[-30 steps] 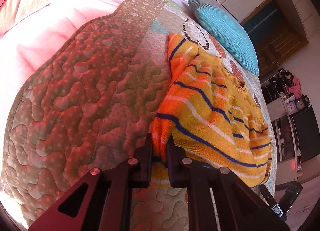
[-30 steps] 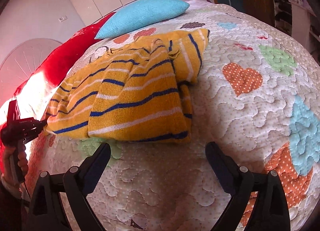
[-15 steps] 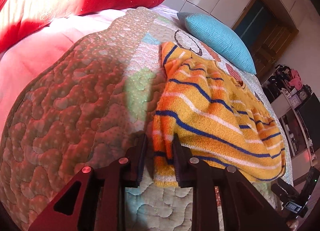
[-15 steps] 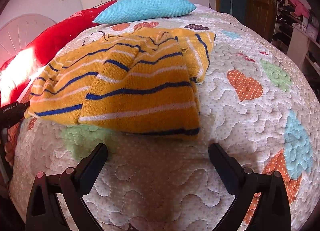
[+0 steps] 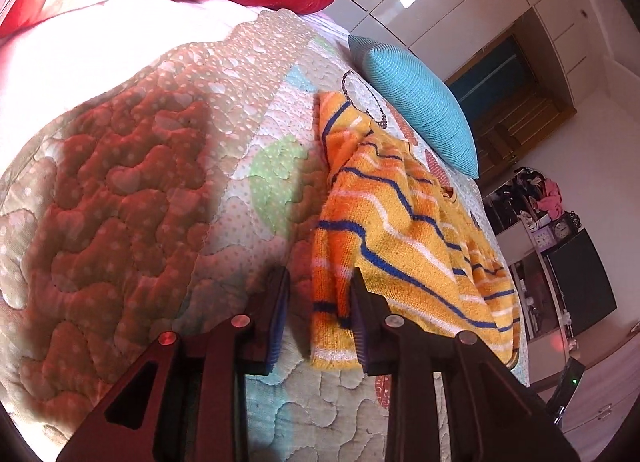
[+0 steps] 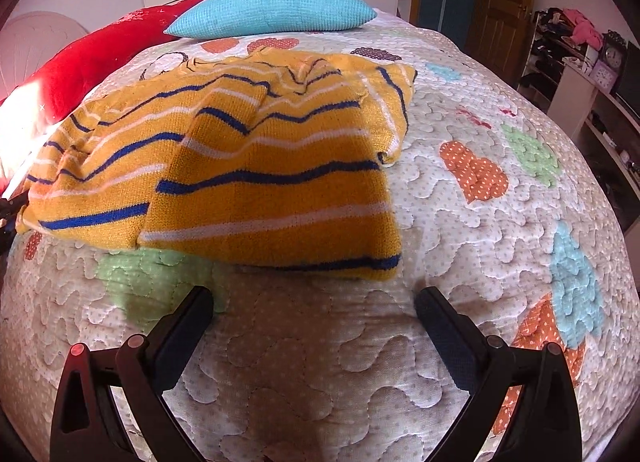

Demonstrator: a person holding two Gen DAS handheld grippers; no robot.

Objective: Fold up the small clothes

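Note:
A small yellow-orange knitted sweater (image 6: 256, 165) with blue and white stripes lies partly folded on the quilted bedspread (image 6: 340, 362). In the left wrist view the sweater (image 5: 400, 238) runs away from my left gripper (image 5: 320, 302), which is open; the sweater's near hem lies loose between its fingers, with the right finger at the fabric. My right gripper (image 6: 316, 306) is open wide and empty, just in front of the sweater's folded near edge, above the quilt.
A turquoise pillow (image 6: 272, 7) and a red pillow (image 6: 92, 61) lie at the head of the bed. Wardrobe doors and a wooden door (image 6: 500, 1) stand behind. Shelves with clutter and a clock (image 6: 612, 57) line the right side.
My left gripper has opened and let go of the sweater's hem, which now lies on the quilt. My right gripper has come closer to the sweater's near edge.

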